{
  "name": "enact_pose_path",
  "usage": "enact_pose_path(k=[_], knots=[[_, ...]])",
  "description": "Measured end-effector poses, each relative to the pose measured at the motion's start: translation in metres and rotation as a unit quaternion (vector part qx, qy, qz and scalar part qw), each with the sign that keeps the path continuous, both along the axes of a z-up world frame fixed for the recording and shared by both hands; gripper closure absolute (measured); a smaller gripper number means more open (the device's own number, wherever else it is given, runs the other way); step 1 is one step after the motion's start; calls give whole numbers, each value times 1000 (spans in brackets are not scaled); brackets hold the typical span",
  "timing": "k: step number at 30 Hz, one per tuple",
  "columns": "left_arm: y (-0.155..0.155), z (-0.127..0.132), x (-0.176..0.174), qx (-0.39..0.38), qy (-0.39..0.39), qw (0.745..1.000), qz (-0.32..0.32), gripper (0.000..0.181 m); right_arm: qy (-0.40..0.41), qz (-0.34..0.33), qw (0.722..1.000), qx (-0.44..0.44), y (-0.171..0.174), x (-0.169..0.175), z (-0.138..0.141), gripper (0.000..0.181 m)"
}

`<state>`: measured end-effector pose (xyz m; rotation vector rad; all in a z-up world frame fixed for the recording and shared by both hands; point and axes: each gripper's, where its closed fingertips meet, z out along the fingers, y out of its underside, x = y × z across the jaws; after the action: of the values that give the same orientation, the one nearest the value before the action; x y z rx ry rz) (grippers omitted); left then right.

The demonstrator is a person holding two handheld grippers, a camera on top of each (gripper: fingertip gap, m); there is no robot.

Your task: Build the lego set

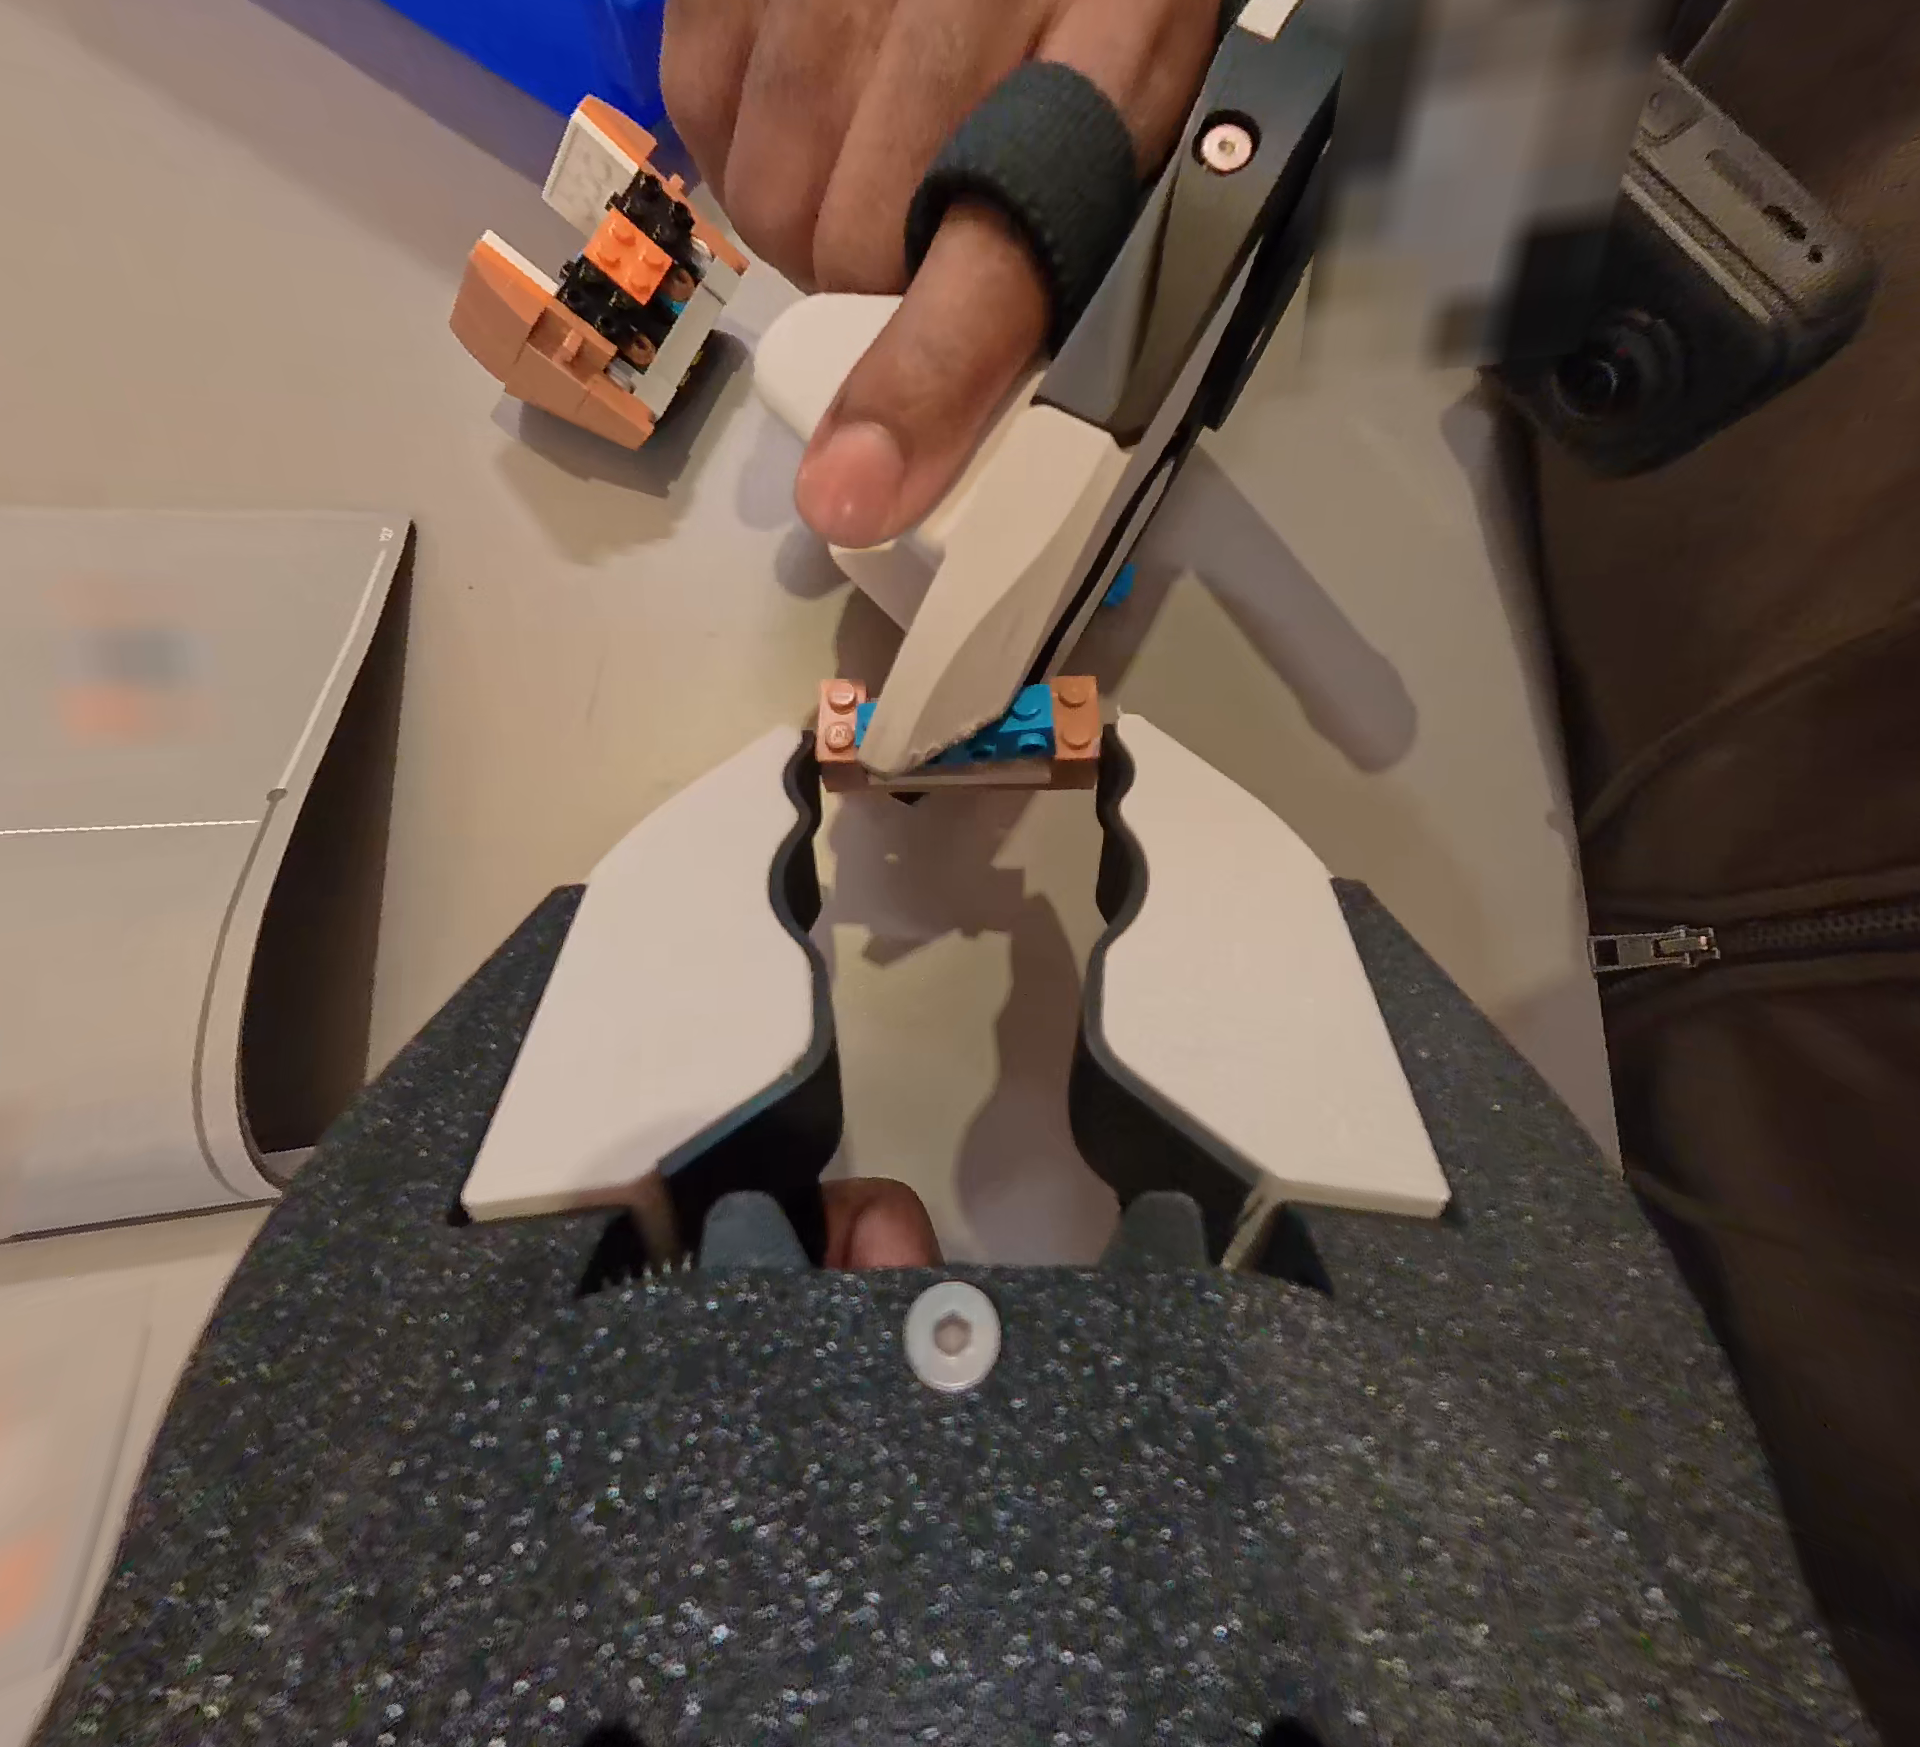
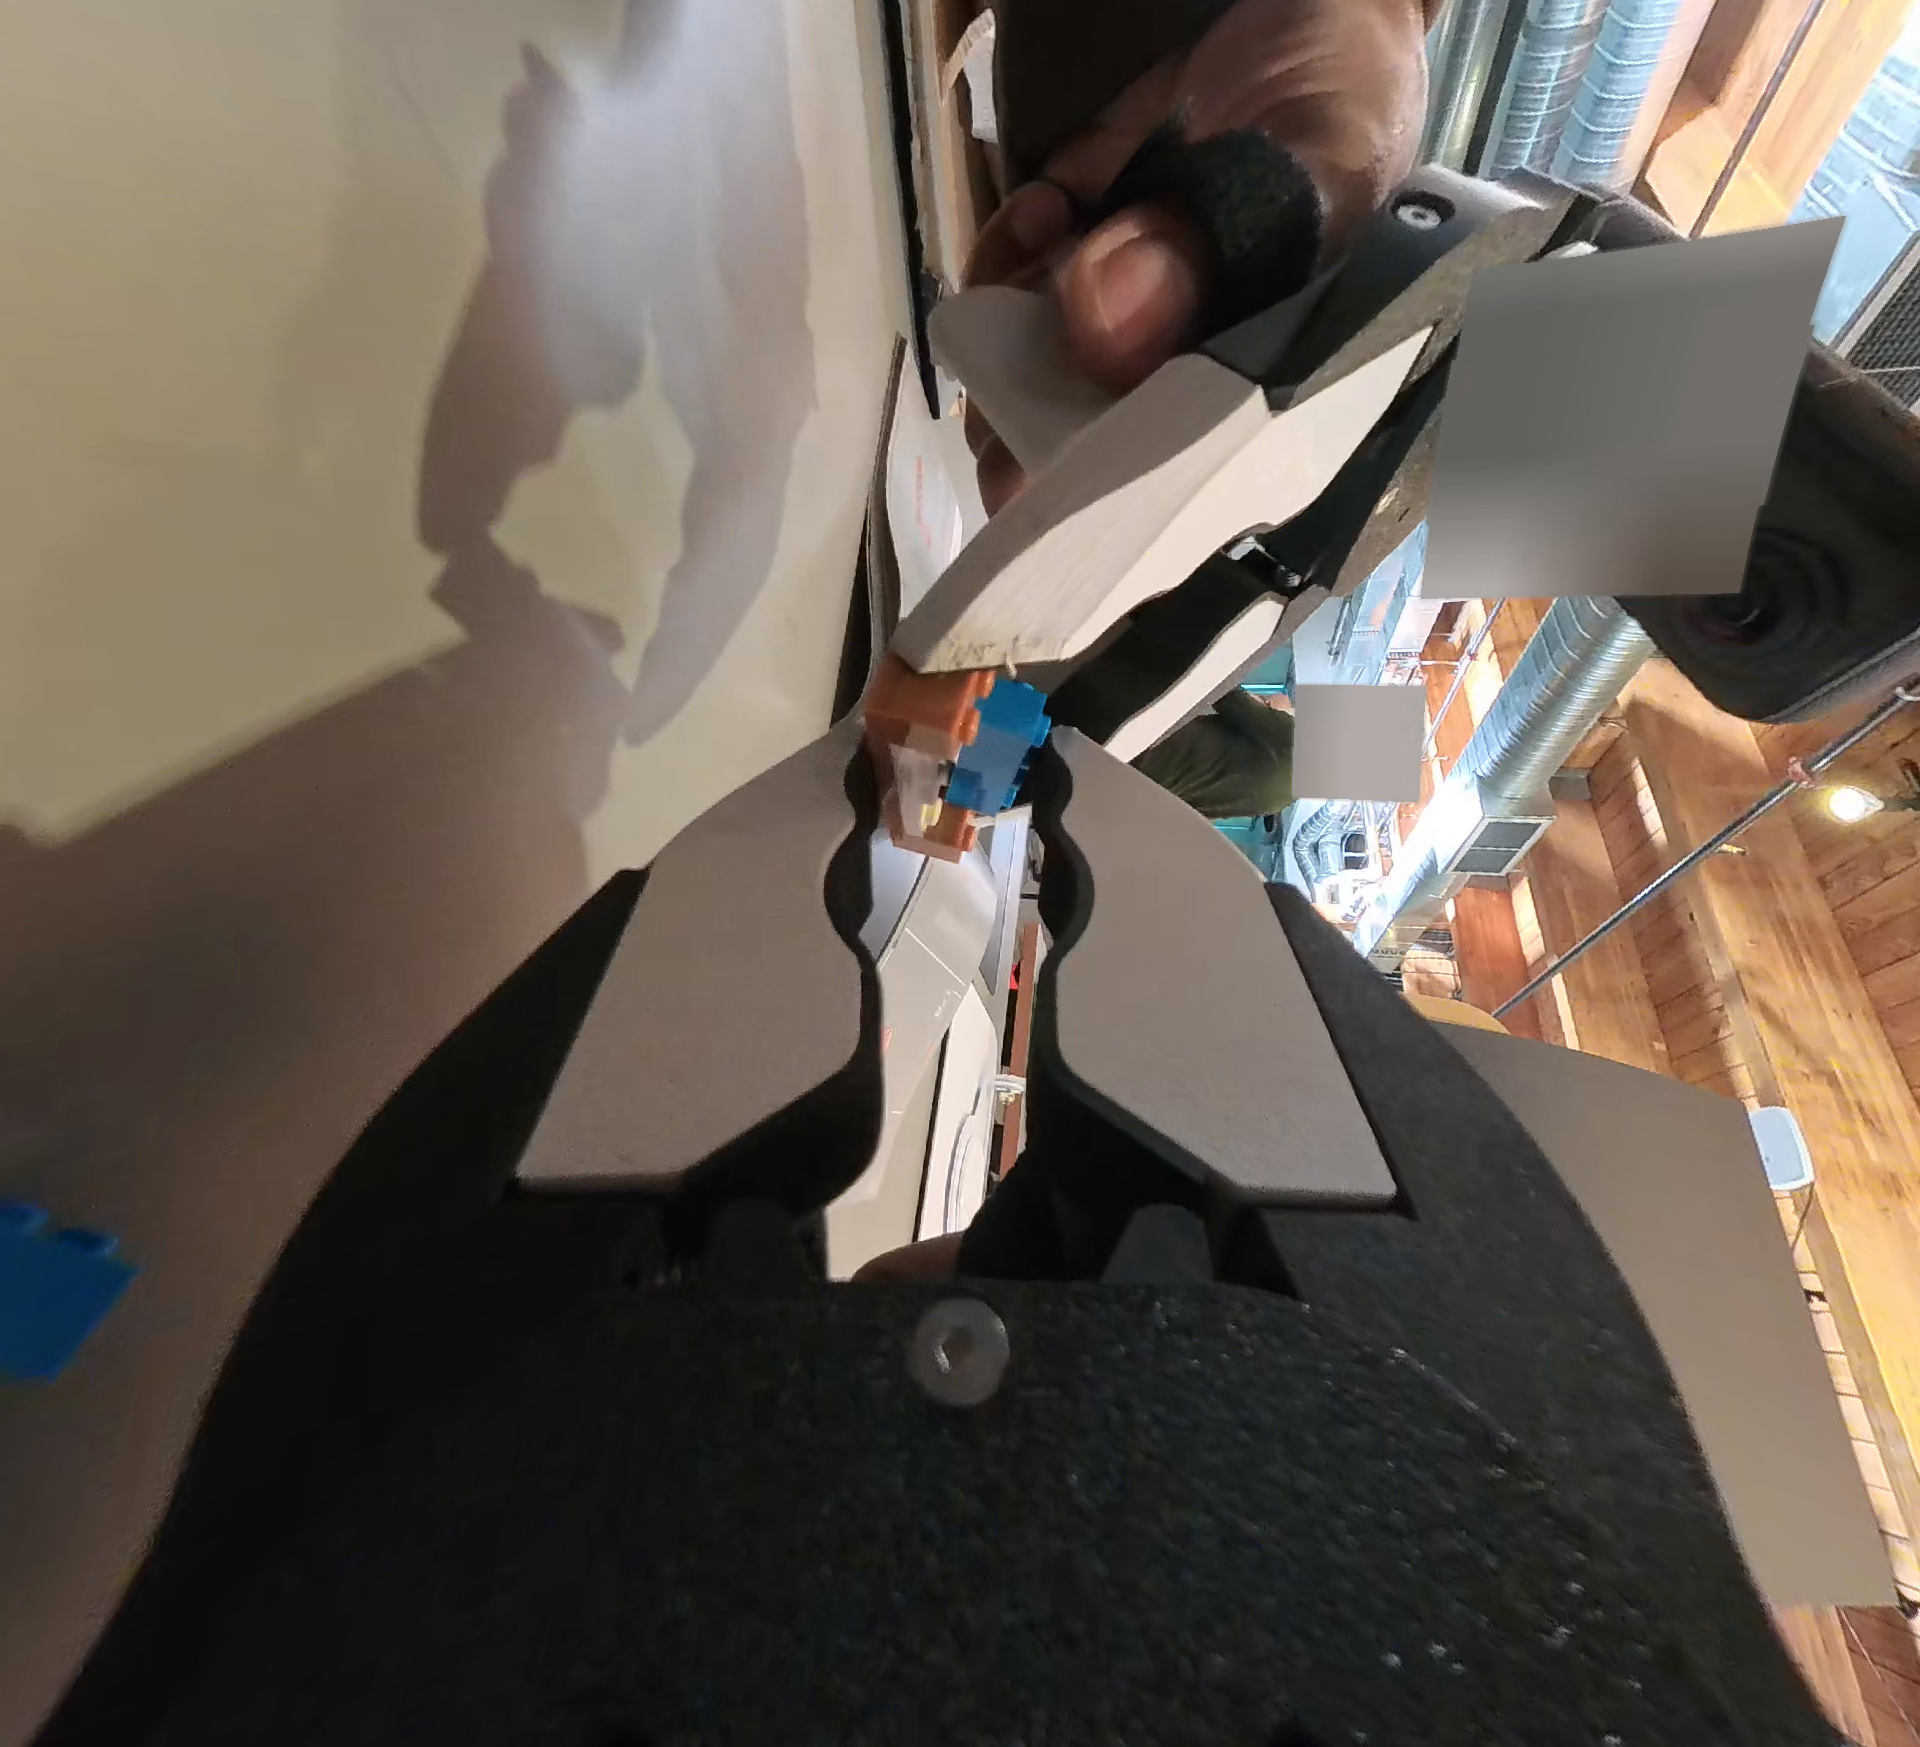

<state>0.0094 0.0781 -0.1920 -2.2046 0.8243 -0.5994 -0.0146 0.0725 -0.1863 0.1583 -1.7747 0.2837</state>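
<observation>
In the left wrist view, the left gripper [image 1: 956, 757] grasps the small brown-and-blue brick piece [image 1: 1075, 729] by its ends, steadying it while the right gripper [image 1: 899, 752] presses down on top. Beyond the piece sits an orange-and-black model [image 1: 592, 284]; nearer, an instruction booklet [image 1: 156, 762], its print blurred.

In the right wrist view, the right gripper [image 2: 956, 762] straddles the piece [image 2: 982, 741]; whether it pinches, I cannot tell. No legible writing.

Glossy plastic lego piece [image 1: 961, 741]; matt smooth claw [image 1: 961, 762]; speckled rough housing [image 1: 935, 1541].

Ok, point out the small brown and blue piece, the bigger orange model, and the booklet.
brown and blue piece [image 1: 1075, 729]: left wrist view, right brown end.
orange model [image 1: 582, 284]: left wrist view, middle.
booklet [image 1: 156, 762]: left wrist view, page.
</observation>
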Motion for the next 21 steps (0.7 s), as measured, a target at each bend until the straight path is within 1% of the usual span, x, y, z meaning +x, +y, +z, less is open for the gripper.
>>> enact_pose_path(k=[21], knots=[[1, 2, 2, -1, -20, 1000, 2, 130, 4, -2, 1000, -4, 1, 2, 3, 155]])
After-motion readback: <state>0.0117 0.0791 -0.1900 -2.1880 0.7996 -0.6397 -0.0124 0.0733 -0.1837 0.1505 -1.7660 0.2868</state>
